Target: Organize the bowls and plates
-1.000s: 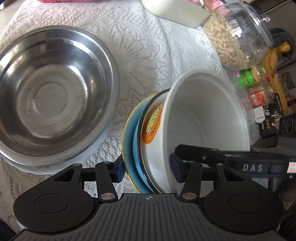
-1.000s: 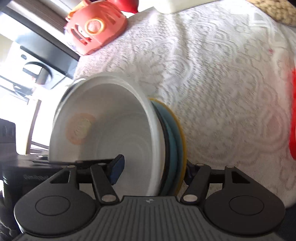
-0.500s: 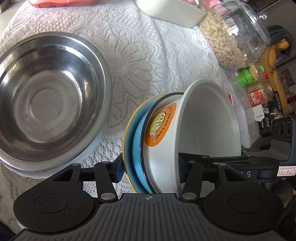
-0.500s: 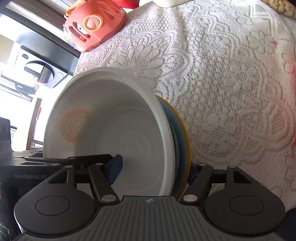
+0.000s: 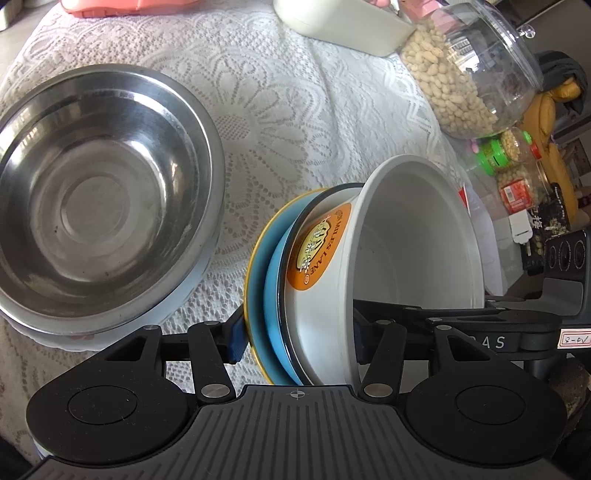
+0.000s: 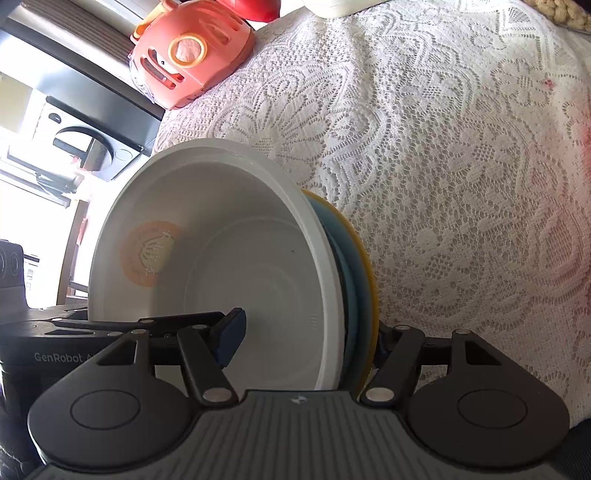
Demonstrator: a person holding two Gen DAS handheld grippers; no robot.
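Where the white lace tablecloth [image 5: 280, 110] spreads over the whole table, both views look steeply down on it, and it fills most of each frame. Beyond the cloth's edge the right wrist view shows a dark cabinet and a bright room, too blown out to read.

The steel bowl [image 5: 99, 199] is the largest dish, sitting upright on the cloth at the left of the left wrist view, with the rim of something pale showing beneath it. Next comes the held stack, tipped on edge above the cloth: a white bowl [image 5: 413, 251] with an orange round label on its wall, nested against a dark-rimmed blue plate [image 5: 275, 291], which lies against a yellow-rimmed plate [image 5: 255, 266].

The left gripper [image 5: 295, 338] has its jaws partly apart and closed on this stack, one pad on the yellow plate's back, the other inside the bowl. The right gripper [image 6: 306, 341] reaches over the same stack from the other side, its jaws about half apart; one blue pad stands inside the bowl clear of the wall, and the other pad is hidden behind the plates, so no grip can be told.

Only the left wrist view shows the clear jar of peanuts [image 5: 469, 74], smaller jars beside it and a white tub [image 5: 343, 26]. Only the right wrist view shows the whole pink plastic basket [image 6: 192, 51].
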